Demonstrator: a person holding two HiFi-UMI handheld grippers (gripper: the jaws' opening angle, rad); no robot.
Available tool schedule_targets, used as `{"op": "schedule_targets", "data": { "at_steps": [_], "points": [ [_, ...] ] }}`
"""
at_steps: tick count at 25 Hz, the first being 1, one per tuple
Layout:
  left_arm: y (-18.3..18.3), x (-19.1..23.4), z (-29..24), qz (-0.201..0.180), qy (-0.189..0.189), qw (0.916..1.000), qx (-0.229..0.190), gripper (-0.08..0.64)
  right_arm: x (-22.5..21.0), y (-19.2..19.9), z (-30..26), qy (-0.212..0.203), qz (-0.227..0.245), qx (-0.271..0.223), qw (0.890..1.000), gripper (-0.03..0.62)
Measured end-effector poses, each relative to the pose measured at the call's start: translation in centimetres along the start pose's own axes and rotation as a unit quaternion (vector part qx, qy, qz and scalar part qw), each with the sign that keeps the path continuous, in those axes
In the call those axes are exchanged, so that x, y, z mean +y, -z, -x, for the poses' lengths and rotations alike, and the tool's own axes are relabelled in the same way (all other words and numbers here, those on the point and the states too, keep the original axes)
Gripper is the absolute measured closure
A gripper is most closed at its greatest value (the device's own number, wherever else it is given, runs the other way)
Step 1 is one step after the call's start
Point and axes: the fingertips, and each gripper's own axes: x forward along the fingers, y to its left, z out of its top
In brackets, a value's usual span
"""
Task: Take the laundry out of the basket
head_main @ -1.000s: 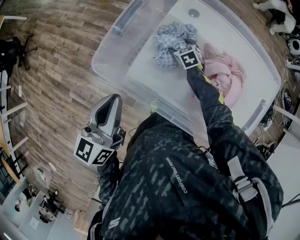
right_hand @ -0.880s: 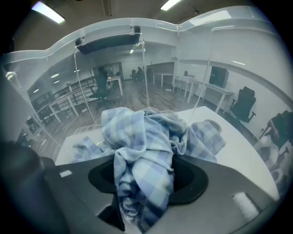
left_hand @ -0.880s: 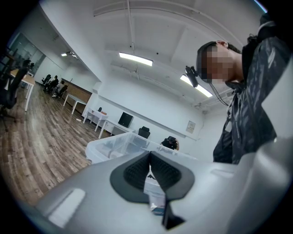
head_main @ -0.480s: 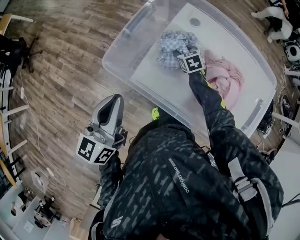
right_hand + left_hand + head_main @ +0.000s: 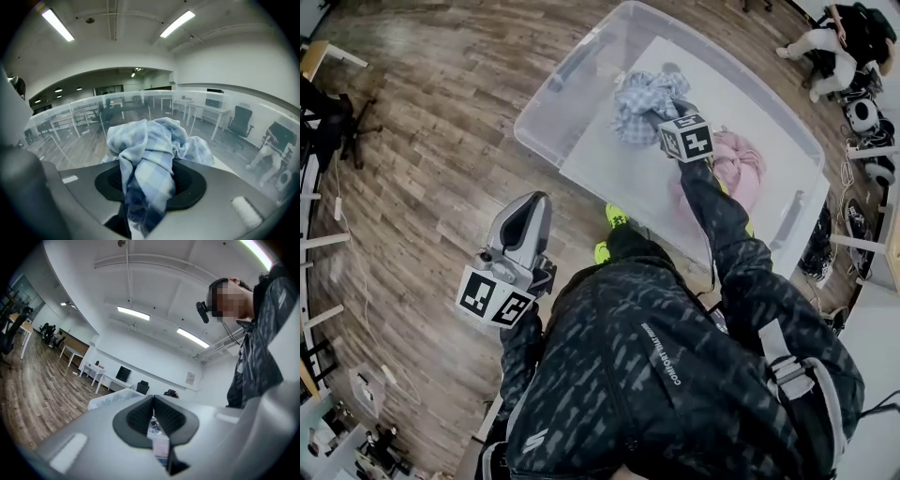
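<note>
The right hand-held gripper [image 5: 667, 114] reaches into the basket [image 5: 548, 112], a clear plastic tub. Its jaws have just been closing and now clamp a bunched blue checked garment [image 5: 145, 154]. The cloth fills the gap between the pads and spills out above and below them. In the head view this garment [image 5: 642, 98] sits within the basket's walls, towards its far left end. A pink garment [image 5: 736, 164] lies crumpled on the basket's bottom, nearer its right end, just beside the person's right sleeve. The left hand-held gripper [image 5: 153, 416] is outside the basket, over the wooden floor [image 5: 422, 141] off its near left side. Its pads meet at the tips with nothing between them.
</note>
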Motion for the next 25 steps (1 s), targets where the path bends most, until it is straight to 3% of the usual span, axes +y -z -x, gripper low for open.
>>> {"op": "schedule_targets", "data": {
  "at_steps": [6, 13, 25],
  "points": [
    [-0.3, -0.7, 2.1, 0.021, 0.01, 0.9995, -0.02, 0.551, 1.2, -4.1, 6.6, 0.007, -0.012, -0.061, 0.998, 0.407],
    [0.0, -2.1, 3.2, 0.017, 0.032, 0.9991, -0.024, 0.551, 3.7, -5.7, 12.7, 0.008, -0.013, -0.107, 0.994, 0.407],
    [1.0, -6.8, 2.9, 0.016, 0.084, 0.9962, -0.015, 0.549, 5.6, -9.3, 25.0, 0.017, -0.027, -0.213, 0.977, 0.405]
  ]
}}
